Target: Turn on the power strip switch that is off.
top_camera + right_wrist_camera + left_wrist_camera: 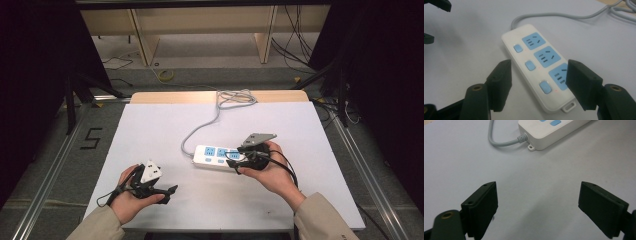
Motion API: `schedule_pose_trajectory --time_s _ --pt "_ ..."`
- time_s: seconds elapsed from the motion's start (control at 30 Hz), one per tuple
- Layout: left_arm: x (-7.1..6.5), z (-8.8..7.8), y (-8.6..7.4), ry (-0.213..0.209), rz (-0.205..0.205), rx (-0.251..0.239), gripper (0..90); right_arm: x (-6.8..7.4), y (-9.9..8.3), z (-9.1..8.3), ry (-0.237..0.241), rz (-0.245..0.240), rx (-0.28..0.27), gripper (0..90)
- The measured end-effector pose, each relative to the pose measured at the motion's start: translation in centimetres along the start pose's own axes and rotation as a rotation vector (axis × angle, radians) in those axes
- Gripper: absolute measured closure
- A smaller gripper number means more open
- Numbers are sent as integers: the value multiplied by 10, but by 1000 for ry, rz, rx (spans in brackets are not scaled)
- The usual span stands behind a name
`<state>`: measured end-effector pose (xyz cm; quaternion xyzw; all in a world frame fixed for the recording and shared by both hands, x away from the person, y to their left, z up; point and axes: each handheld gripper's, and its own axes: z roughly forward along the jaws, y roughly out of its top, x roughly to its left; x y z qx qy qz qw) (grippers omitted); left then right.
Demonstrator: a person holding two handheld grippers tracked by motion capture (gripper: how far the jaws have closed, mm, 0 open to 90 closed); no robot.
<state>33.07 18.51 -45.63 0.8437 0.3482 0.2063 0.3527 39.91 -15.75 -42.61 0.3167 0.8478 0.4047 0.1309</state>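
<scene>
Two hand-held grippers are over the white-topped desk (150,130). A white plastic power strip with three blue sockets and blue switches (216,155) lies near the desk's middle, its grey cable (200,127) running to the far edge. The right hand-held gripper (537,86) is open, jaws straddling the strip's end, apparently not touching it. The left hand-held gripper (537,205), near the front left corner, gapes wide over bare desk.

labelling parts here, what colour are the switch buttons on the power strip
Light blue, matching the socket faces, on the white power strip. The buttons show best in the right gripper view.
</scene>
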Motion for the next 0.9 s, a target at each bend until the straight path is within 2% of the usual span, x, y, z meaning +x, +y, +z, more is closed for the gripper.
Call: schedule_pose_trajectory --time_s 0.2,0.43,0.67,0.9 --pt "0 0 0 2 -3 0 156 0 -14 -17 15 8 -30 357" --pt "0 -1 0 3 -4 -3 156 0 -36 -39 13 23 -98 344" --pt "0 -1 0 2 2 -1 156 0 -58 -58 3 49 -109 338" --pt "-4 -1 2 -13 3 -6 156 -3 -66 -65 -9 64 -122 328"
